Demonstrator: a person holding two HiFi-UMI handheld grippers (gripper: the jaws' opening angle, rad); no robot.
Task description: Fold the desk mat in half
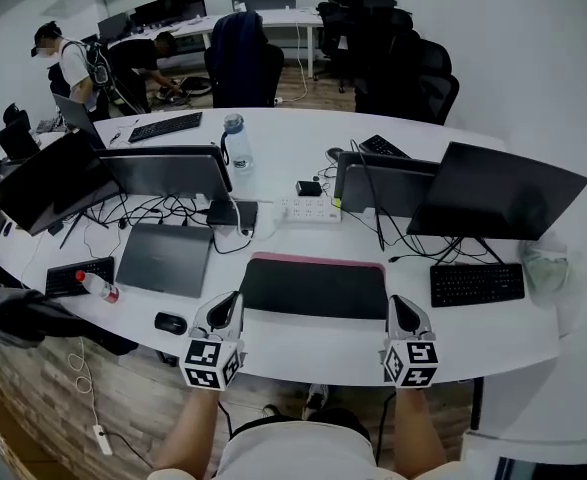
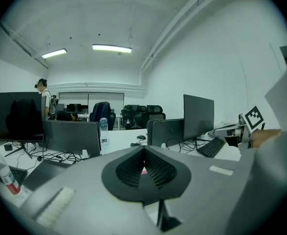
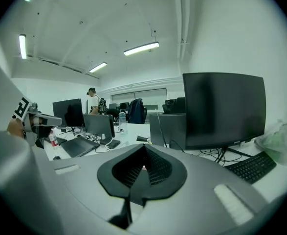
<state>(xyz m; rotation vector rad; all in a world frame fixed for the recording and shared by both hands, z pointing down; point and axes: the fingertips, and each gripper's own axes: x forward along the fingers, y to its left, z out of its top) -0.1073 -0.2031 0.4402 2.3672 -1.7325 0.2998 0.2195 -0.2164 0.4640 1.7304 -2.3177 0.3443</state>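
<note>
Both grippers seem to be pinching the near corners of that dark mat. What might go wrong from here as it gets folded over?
1. The left gripper and right gripper each pinch only a sliver of the desk mat. A corner may slip free and flop back.
2. If the two grippers travel unevenly, the fold could land skewed.
3. The power strip lies behind the mat's far edge, so the swung-over edge might knock it.

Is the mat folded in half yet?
Not yet. The mat shows as one dark sheet, its near corners pinched by the left gripper and right gripper.
</note>
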